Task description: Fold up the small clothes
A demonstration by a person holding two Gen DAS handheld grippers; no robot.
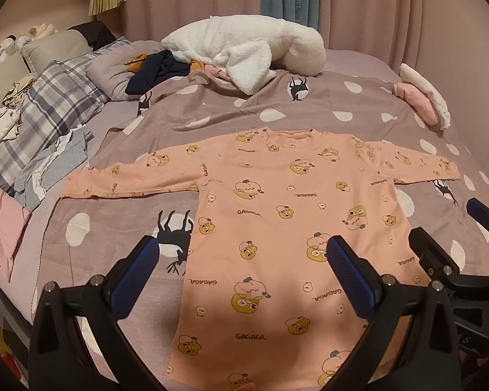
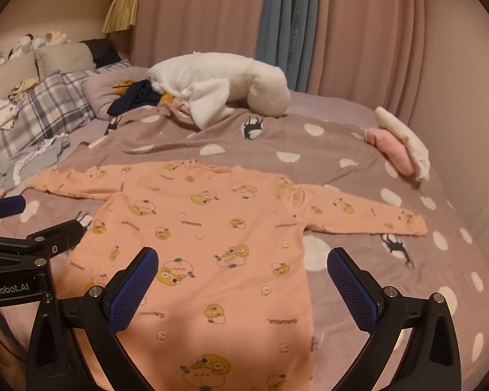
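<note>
One pink printed shirt (image 1: 293, 228) is lying flat, both sleeves spread, on the spotted bed cover (image 1: 244, 110), with nothing resting on it. One white plush blanket (image 1: 244, 42) and one dark garment (image 1: 156, 71) are sitting beyond the collar, one plaid pillow (image 1: 49, 107) is lying left, and folded pink and white pieces (image 1: 423, 97) are lying right. Left claw (image 1: 241, 267) and right claw (image 2: 243, 277) are both hovering wide apart, holding nothing.

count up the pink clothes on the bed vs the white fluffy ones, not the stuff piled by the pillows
Pink: 2, the printed pink top spread flat and the folded pink garment near the far right edge.
White fluffy: 2, the big white fleece piece at the back and the folded white garment leaning on the folded pink one.
Total: 4
</note>
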